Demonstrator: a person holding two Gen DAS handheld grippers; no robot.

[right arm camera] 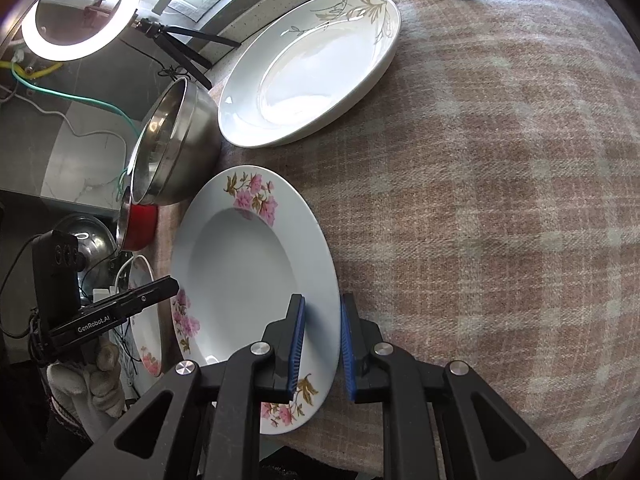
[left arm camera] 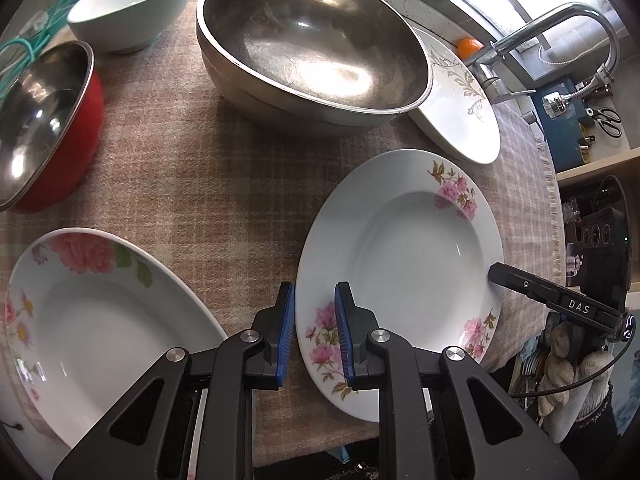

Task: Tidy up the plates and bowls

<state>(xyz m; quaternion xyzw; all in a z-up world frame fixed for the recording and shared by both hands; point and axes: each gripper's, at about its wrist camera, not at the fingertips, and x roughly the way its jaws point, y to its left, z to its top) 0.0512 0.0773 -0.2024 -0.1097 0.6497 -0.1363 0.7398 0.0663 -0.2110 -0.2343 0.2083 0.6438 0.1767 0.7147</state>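
step in hand: two-sided pickup of the pink-flowered plate point(left arm camera: 404, 264), which lies flat on the plaid cloth point(left arm camera: 224, 184) at the front edge of the worktop, just in front of the large steel bowl point(left arm camera: 312, 48). the left tongs point(left arm camera: 315, 332) straddle its near-left rim, one blue pad under or outside the edge and one over the plate face; a gap shows at both pads, so the tongs are spread, not yet pinching. the right tongs point(right arm camera: 322, 344) straddle the opposite rim in the same way, jaws apart, rim between them but not clamped.

surroundings: a rose-patterned plate point(left arm camera: 100, 320) lies to the left, near the edge; a gold-leaf plate point(left arm camera: 460, 120) lies behind, partly tucked under the steel bowl's rim; a red bowl with steel lining point(left arm camera: 44, 128) and a white bowl point(left arm camera: 136, 8) stand further left.

next move, by judgement: close both tongs on the rim evenly, then lift level. the plate is glazed and likely slippery; uneven closing may tilt it or push it off the worktop edge. a likely destination is a stack on another plate
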